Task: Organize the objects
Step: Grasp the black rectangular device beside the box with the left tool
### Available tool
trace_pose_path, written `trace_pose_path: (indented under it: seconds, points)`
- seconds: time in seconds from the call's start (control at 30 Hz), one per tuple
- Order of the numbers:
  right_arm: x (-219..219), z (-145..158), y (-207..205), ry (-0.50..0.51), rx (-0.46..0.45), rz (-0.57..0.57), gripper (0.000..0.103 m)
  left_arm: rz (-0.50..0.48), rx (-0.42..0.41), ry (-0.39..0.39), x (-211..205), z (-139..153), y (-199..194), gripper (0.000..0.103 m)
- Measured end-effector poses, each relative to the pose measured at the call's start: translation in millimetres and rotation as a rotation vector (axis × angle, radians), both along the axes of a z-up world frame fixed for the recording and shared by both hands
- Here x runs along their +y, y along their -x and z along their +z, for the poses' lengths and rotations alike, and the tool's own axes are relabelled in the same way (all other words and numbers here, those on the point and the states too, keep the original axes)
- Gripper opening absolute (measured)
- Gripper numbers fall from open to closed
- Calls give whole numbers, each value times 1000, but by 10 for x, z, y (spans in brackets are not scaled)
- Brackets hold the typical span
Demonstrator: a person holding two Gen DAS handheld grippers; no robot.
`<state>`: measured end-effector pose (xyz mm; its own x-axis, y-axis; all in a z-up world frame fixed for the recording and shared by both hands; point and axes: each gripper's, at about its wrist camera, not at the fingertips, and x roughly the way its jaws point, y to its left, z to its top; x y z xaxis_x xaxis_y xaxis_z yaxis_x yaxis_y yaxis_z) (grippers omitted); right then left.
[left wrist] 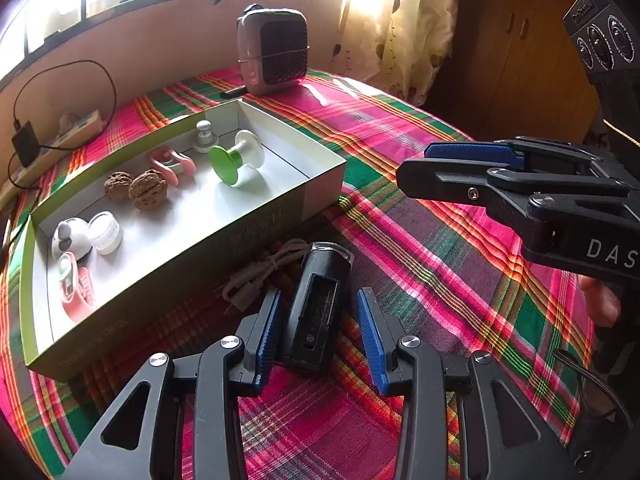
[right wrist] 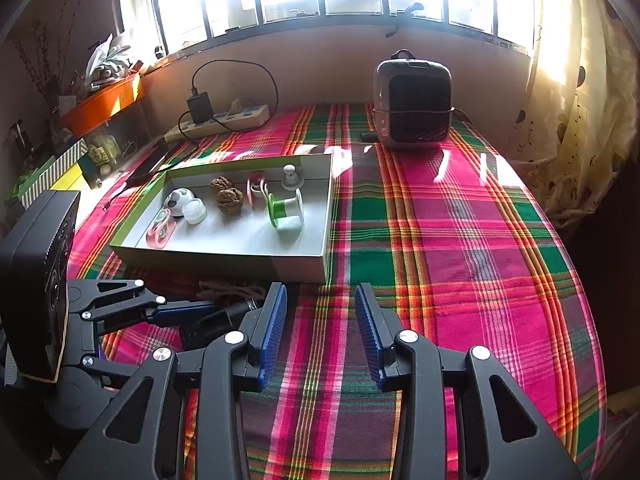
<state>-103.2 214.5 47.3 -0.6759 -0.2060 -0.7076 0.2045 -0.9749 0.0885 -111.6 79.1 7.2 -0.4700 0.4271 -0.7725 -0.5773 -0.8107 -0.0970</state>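
A: Tabletop (left wrist: 460, 240): box (left wrist: 320, 184) toward its far left edge. Black device (left wrist: 316, 304) lies just before box, between left claw (left wrist: 320, 336) pads, untouched.
B: Left spread wide; right claw (right wrist: 320, 332) partly open, empty. Next, likely: close, lift into box.

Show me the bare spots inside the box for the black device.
Inside the box, the near strip of floor along the front wall is bare, as is the right end past the green spool. The back is crowded: walnuts, pink clips, white jar. The black device lies between the open left gripper's pads.
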Motion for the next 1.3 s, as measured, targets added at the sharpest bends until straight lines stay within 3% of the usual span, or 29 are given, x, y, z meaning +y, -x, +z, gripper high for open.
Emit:
trace_pose_path:
  seconds: [0.17, 0.37, 0.6, 1.0, 1.3]
  points:
    - [4, -35, 1, -2, -12, 1, 37, 33, 8, 15, 39, 1, -5, 36]
    - [-10, -63, -10, -6, -18, 7, 37, 71, 5, 15, -30, 9, -24, 25]
    - [-80, -134, 49, -5, -44, 37, 37, 114, -5, 0, -209, 3, -151, 25]
    - [-443, -348, 216, -13, -90, 215, 37, 283, -21, -44, -804, -33, -260, 25]
    - [-609, -397, 348, -32, -90, 269, 37, 303, -27, -72, -935, -42, -263, 25]
